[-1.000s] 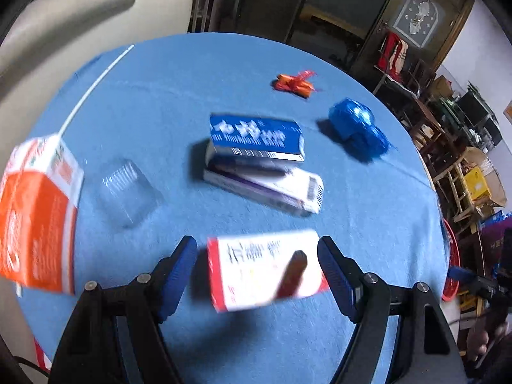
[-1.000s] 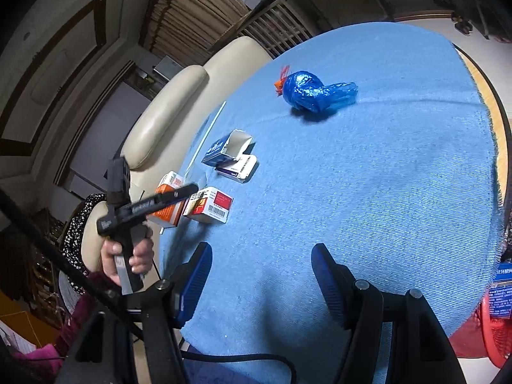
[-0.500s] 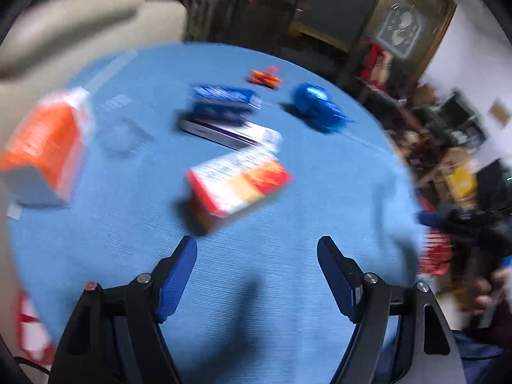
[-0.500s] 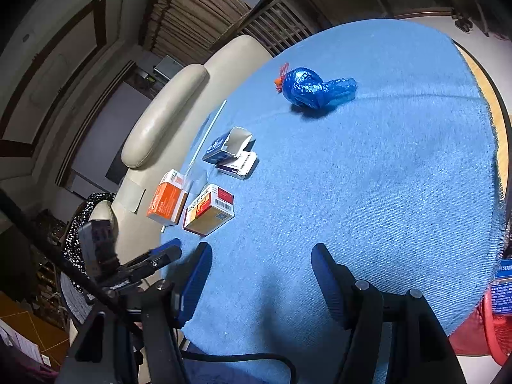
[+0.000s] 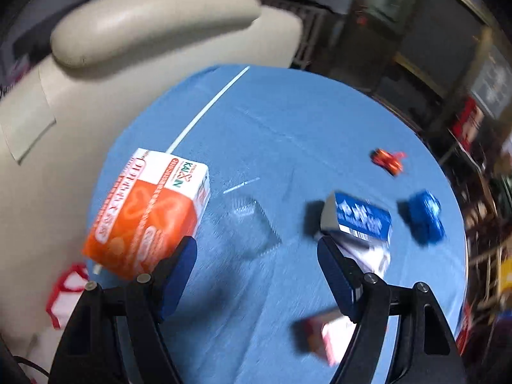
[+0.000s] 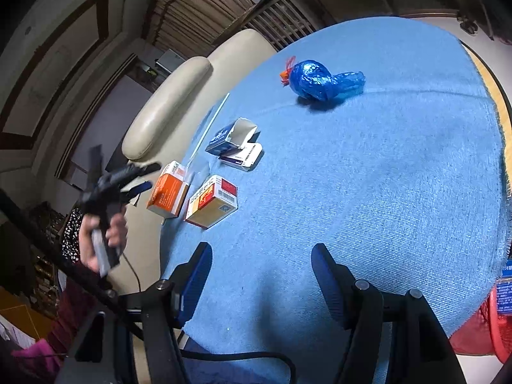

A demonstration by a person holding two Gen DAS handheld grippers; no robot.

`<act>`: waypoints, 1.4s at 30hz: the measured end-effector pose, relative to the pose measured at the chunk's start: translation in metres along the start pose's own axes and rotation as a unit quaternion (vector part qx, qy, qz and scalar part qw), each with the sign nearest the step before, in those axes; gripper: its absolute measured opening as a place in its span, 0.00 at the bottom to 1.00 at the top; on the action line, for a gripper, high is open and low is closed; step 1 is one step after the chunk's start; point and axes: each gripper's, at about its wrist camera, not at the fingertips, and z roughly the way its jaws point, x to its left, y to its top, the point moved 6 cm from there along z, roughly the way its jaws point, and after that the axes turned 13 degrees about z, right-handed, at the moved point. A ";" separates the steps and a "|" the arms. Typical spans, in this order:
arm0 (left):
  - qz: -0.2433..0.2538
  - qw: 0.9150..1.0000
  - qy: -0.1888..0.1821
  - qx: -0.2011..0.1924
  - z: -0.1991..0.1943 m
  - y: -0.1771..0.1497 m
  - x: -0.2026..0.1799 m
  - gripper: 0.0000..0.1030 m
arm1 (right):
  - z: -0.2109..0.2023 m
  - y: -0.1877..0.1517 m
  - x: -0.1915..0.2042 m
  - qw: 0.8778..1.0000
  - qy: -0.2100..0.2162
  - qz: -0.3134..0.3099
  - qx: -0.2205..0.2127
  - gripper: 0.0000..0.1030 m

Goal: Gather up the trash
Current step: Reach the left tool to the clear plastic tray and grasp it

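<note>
Right wrist: left hand [image 6: 102, 233] raised, seemingly off-table.

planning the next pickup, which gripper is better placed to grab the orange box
Left. The left gripper is open with the orange box just beside its finger; the right gripper hovers over bare blue cloth, farther off.
</note>
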 end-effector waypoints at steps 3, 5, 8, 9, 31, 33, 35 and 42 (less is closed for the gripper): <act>-0.020 0.999 0.014 0.028 0.023 0.010 -0.001 0.76 | -0.002 0.000 -0.001 1.000 0.001 0.002 -0.001 0.67; -0.028 0.998 0.022 0.048 0.037 0.011 -0.004 0.76 | -0.003 0.000 -0.004 1.000 0.004 0.007 0.000 0.67; -0.047 0.996 0.031 0.071 0.055 0.014 -0.004 0.76 | -0.003 -0.001 -0.007 1.000 0.006 0.011 0.003 0.67; -0.051 0.996 0.028 0.072 0.058 0.015 -0.004 0.76 | -0.003 -0.001 -0.008 1.000 0.006 0.011 0.004 0.67; -0.031 0.994 -0.066 0.087 0.064 -0.028 -0.019 0.53 | 0.006 -0.007 -0.015 1.000 0.007 0.018 0.016 0.67; -0.014 0.993 -0.078 0.088 0.059 -0.038 -0.029 0.53 | 0.006 -0.007 -0.014 1.000 0.007 0.018 0.016 0.67; 0.009 0.992 -0.092 0.090 0.051 -0.053 -0.041 0.53 | 0.006 -0.007 -0.013 1.000 0.006 0.017 0.015 0.67; 0.038 0.985 -0.139 0.097 0.023 -0.106 -0.073 0.53 | 0.004 -0.007 -0.011 1.000 0.009 0.016 0.012 0.67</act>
